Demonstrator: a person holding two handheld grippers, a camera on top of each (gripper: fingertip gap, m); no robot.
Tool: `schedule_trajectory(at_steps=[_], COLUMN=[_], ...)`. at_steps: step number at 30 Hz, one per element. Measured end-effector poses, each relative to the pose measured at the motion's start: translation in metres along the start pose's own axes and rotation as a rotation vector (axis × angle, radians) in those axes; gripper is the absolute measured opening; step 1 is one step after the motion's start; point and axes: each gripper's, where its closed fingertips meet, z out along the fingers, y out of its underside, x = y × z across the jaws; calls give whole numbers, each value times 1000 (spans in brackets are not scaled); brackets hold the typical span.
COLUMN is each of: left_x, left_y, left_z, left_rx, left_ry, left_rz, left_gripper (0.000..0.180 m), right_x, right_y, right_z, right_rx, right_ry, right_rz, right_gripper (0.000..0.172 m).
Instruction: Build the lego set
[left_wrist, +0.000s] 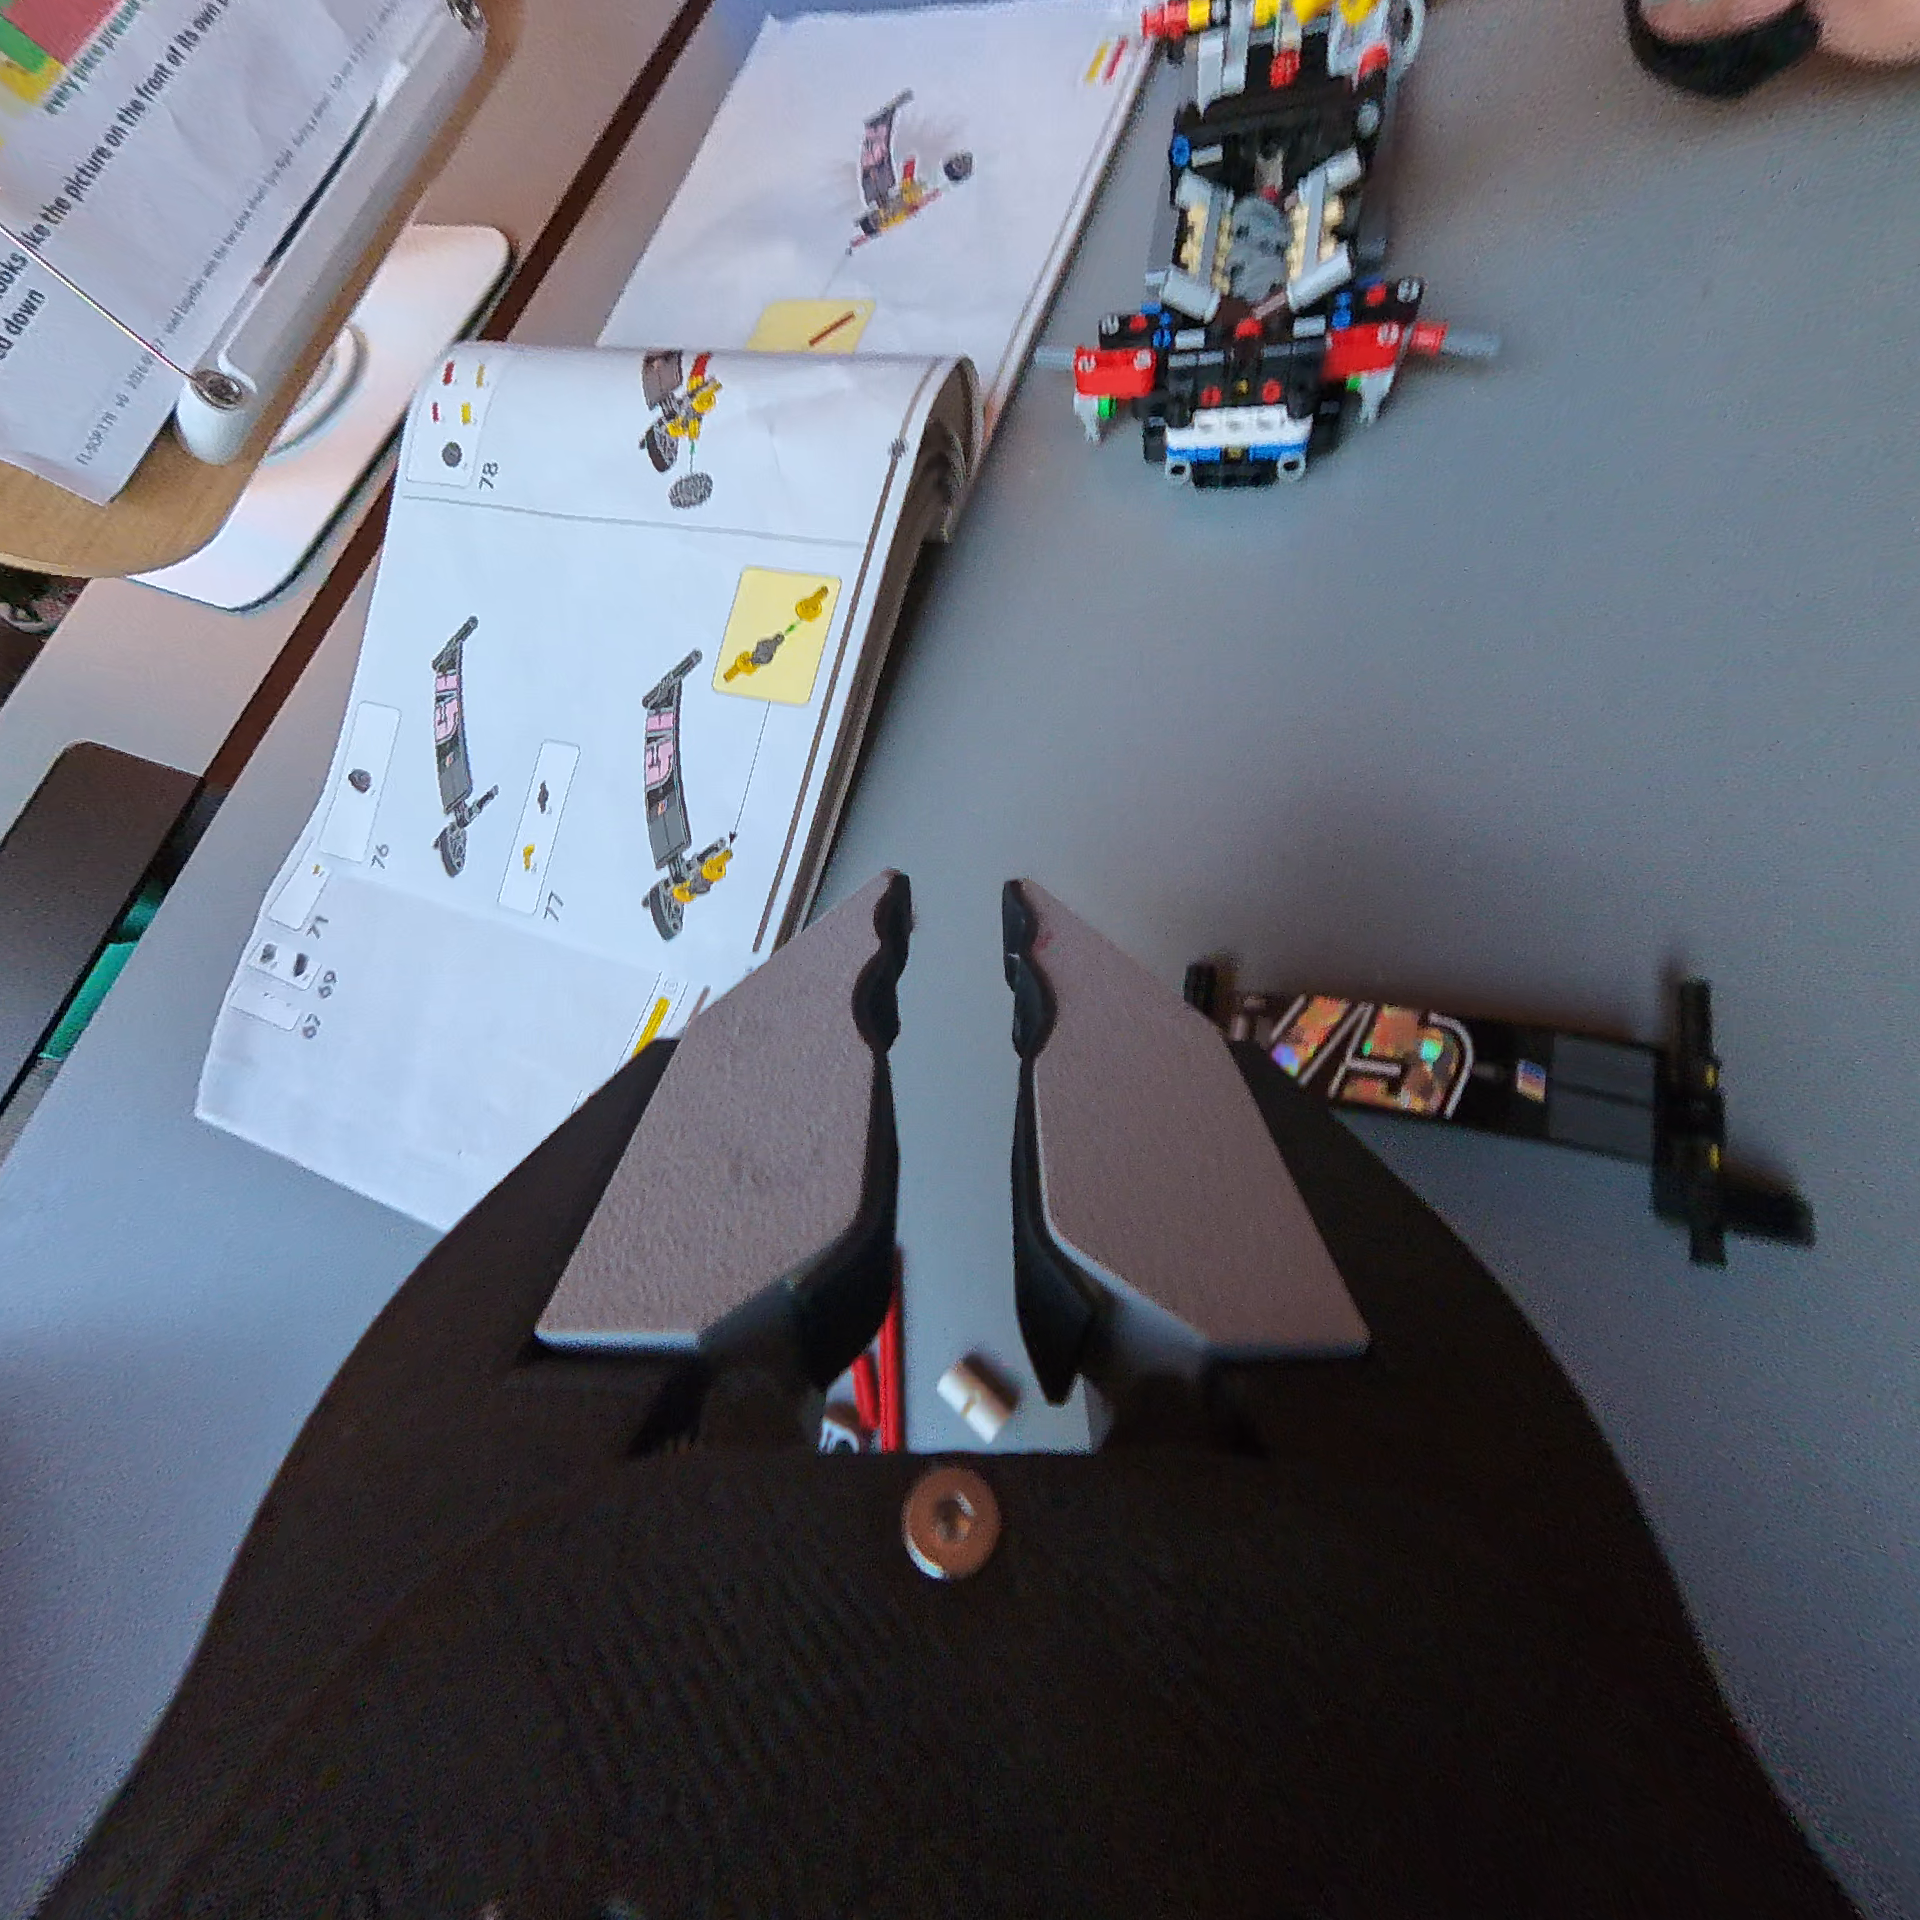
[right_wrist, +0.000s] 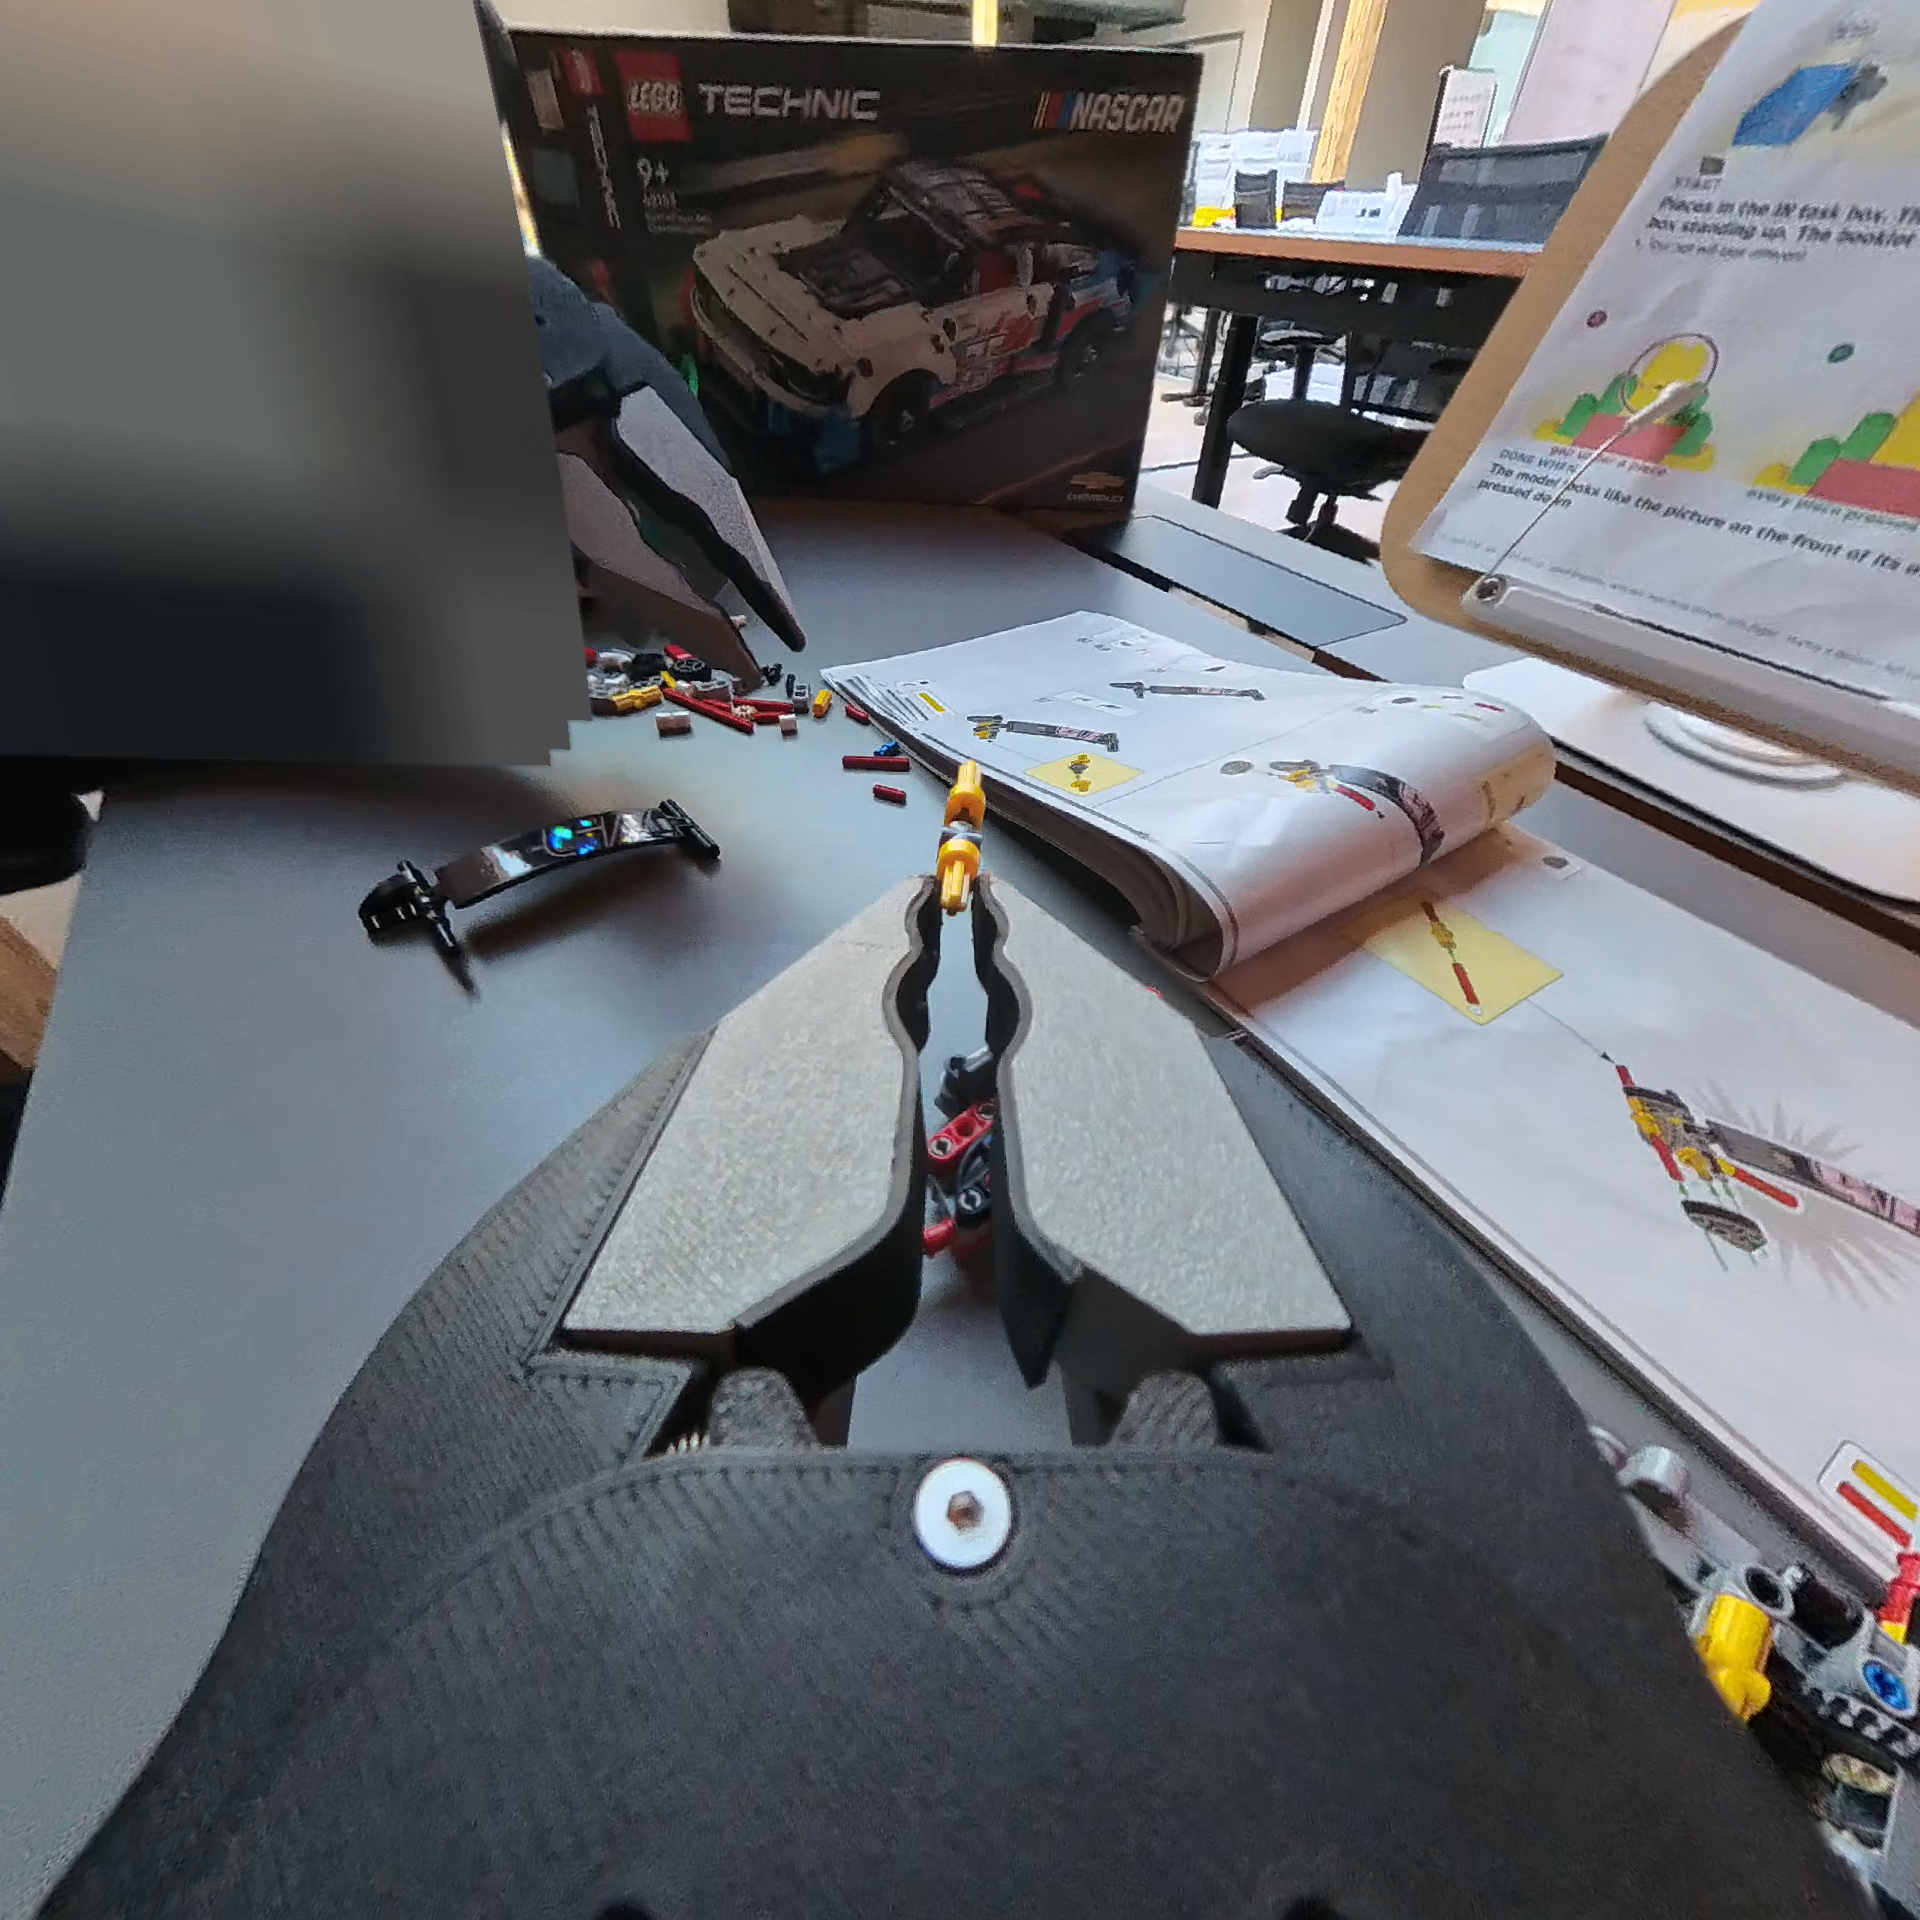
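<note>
My right gripper (right_wrist: 953, 896) is shut on a small yellow-and-grey connector piece (right_wrist: 958, 831), which sticks out forward from its fingertips above the dark table. My left gripper (left_wrist: 956, 894) is open with nothing between its pads, just above the grey table (left_wrist: 1351, 675) beside the open instruction booklet (left_wrist: 582, 727). It also shows in the right wrist view (right_wrist: 769, 655), over a pile of loose small parts (right_wrist: 686, 696). A black curved panel with a shiny sticker (left_wrist: 1455, 1060) lies to its right and also shows in the right wrist view (right_wrist: 540, 847).
A partly built black, grey and red car chassis (left_wrist: 1257, 301) stands at the far right. A small white piece (left_wrist: 977, 1392) and red axles (left_wrist: 878, 1382) lie under the left gripper. The kit's box (right_wrist: 862, 270) stands at the back. A clipboard stand with paper (right_wrist: 1714, 364) is at the right. Some 20 cm of space lies between my two pairs of fingers.
</note>
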Motion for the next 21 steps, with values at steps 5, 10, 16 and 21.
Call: schedule_trajectory(at_steps=[5, 10, 16, 21], left_x=[5, 7, 4, 7], left_y=[13, 26, 36, 47], left_z=[-10, -20, -22, -14], left_rx=[-25, -28, -58, -136], left_ry=[6, -15, -37, -49], left_rz=[32, 29, -40, -41], left_gripper=[14, 11, 4, 2], right_x=[-20, -35, -61, -72], right_y=[4, 4, 3, 9], right_z=[14, 28, 54, 65], right_rx=[-25, -23, -32, -66], right_ry=[-36, -60, -146, -199], right_rz=[-56, -56, -39, -40], right_gripper=[3, 3, 2, 3])
